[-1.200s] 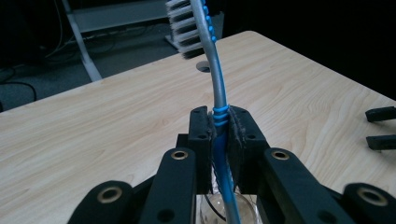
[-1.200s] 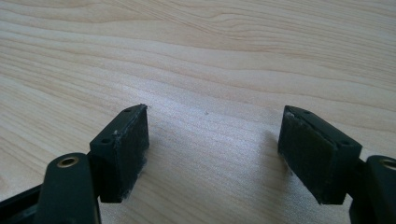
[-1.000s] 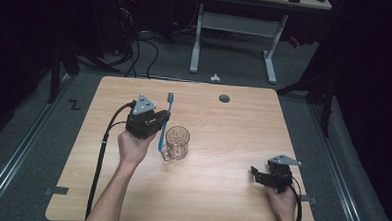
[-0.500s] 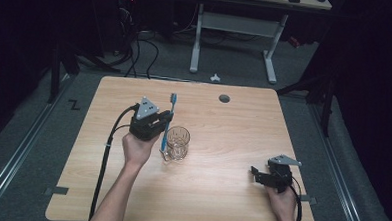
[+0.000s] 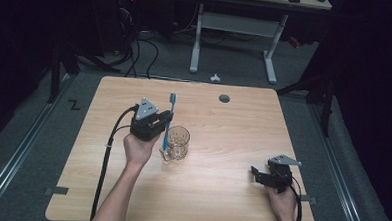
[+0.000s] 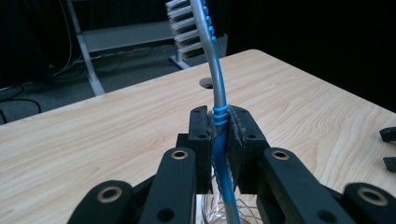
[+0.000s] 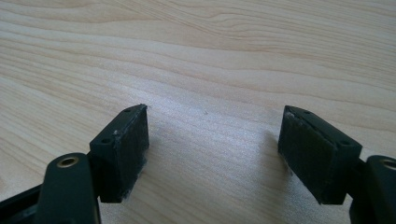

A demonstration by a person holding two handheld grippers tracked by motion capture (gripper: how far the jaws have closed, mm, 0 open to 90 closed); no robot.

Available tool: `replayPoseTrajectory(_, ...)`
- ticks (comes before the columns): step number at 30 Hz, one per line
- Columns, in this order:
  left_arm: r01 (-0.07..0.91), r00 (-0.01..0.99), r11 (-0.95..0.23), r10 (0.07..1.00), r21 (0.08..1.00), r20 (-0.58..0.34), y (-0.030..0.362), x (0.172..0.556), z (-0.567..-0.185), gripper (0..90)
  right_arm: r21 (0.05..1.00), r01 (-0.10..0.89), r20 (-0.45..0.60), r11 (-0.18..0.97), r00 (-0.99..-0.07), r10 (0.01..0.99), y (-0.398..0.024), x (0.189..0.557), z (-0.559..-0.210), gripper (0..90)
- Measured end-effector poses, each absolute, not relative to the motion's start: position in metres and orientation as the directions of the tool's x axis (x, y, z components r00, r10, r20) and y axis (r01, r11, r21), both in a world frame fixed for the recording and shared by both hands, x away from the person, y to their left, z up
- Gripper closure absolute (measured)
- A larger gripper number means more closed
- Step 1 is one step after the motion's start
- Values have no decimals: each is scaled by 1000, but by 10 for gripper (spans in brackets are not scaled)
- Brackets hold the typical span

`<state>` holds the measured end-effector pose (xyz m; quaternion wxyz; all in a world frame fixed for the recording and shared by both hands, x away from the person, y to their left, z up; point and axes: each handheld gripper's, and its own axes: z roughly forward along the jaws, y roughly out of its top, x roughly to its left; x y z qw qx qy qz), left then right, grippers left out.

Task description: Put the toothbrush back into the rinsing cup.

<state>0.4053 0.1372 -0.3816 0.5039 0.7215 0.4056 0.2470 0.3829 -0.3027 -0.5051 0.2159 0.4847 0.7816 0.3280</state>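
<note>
Toothbrush [image 5: 168, 120]: blue and silver, standing nearly upright a little left of the frame's centre in the high view, bristle head up and handle end dipping down into the glass. In the left gripper view [image 6: 217, 109] the white bristles face the left of the frame, near the top edge.
Glass [image 5: 177, 141]: clear, patterned tumbler, upright on the wood just right of the left hand; its rim peeks out at the bottom of the left gripper view [image 6: 219, 207], under the jaws.
Left gripper [image 5: 162, 125]: jaws pressed tight on the toothbrush handle, about midway along it, held above the glass; seen close up [image 6: 218, 140], the pads pinch the blue ribbed grip from both sides.
Left hand [image 5: 138, 149]: wrapped round the gripper body, forearm coming up from the bottom edge.
Right gripper [image 5: 254, 174]: lower right of the high view, jaws spread wide with nothing between them [image 7: 212, 149]; it seems to sit on or just above the wood.
Table [image 5: 233, 127]: light wood, with a small round dark hole [image 5: 224, 98] near its far edge.
</note>
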Motion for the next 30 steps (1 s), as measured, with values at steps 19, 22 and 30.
replayPoseTrajectory(19,370,576,-220,817,903,-37,139,395,-382,804,722,616,-20,315,-437,899,-303,383,-505,247)
replayPoseTrajectory(22,382,581,-225,813,896,-44,139,394,-383,804,722,616,-20,315,-437,899,-303,383,-505,247)
replayPoseTrajectory(30,416,591,-240,805,877,-60,140,393,-386,803,722,616,-20,315,-437,899,-303,383,-505,248)
